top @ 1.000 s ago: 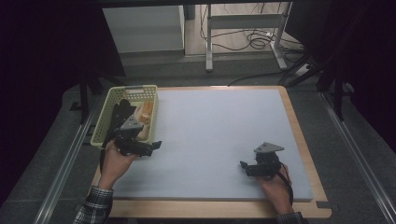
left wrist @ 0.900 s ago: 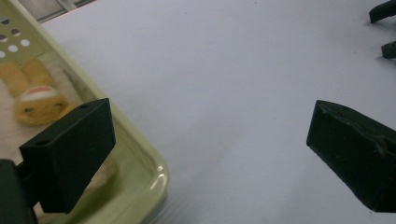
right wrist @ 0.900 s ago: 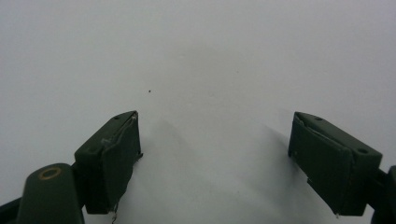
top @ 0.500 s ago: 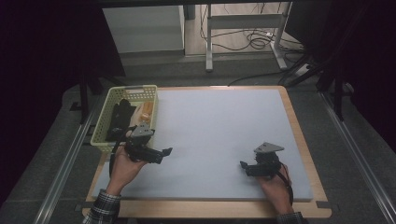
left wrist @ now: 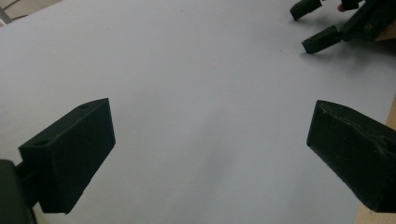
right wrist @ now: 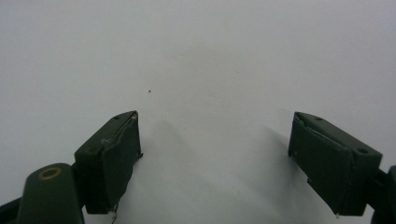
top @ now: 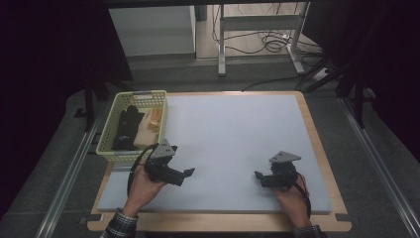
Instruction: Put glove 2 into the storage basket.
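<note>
Both grippers hover low over the bare mat (top: 233,134) in the lower half of the frame, probably parked between picks. The left gripper (top: 187,173) and right gripper (top: 257,175) gape wide, holding and touching nothing. The basket (top: 110,133), upper left, holds the items.

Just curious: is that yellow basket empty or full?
Partly full: the basket holds something black and pale items.

Bare mat (top: 233,139) between both grippers; only the basket (top: 112,130) crowds the far-left corner.
</note>
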`<state>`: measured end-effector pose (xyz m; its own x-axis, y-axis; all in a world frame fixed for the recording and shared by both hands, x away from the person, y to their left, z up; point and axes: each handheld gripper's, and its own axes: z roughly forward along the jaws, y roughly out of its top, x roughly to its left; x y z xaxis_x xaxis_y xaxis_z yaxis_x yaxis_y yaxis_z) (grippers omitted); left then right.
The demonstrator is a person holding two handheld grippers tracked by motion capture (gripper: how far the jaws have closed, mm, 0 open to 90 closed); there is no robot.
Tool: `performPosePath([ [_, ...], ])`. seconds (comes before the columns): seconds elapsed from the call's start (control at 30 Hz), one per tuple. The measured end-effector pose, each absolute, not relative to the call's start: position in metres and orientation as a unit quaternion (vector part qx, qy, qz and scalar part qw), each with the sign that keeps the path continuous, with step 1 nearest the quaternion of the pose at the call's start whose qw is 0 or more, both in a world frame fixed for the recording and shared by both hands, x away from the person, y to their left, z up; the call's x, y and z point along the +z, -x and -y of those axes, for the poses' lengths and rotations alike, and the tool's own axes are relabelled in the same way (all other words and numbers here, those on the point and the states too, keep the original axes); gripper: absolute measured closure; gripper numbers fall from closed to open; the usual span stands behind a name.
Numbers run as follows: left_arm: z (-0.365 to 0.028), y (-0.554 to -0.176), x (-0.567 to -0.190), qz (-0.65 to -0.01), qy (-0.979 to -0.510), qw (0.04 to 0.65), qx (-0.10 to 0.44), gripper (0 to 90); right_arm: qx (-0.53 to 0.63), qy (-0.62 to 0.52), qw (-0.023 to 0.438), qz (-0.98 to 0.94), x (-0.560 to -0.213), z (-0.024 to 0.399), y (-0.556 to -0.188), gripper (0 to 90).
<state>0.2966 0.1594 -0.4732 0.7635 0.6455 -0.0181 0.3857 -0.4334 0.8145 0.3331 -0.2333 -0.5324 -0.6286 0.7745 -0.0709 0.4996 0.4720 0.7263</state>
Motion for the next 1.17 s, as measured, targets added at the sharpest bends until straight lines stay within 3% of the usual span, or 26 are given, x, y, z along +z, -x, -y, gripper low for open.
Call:
performPosePath([
  [0.33,-0.149,-0.288,-0.505,-0.300,-0.843,0.427,0.133,0.6,0.344,-0.382,0.200,-0.834,-0.532,0.233,-0.333,16.5],
  [0.67,-0.150,-0.286,-0.546,-0.329,-0.853,0.385,0.126,0.0,0.344,-0.382,0.200,-0.834,-0.532,0.233,-0.333,16.4],
  [0.87,-0.146,-0.290,-0.549,-0.342,-0.863,0.350,0.123,0.4,0.344,-0.382,0.200,-0.834,-0.532,0.233,-0.333,16.4],
  [1.17,-0.146,-0.290,-0.550,-0.343,-0.863,0.352,0.121,0.0,0.345,-0.382,0.202,-0.834,-0.533,0.233,-0.333,16.3],
])
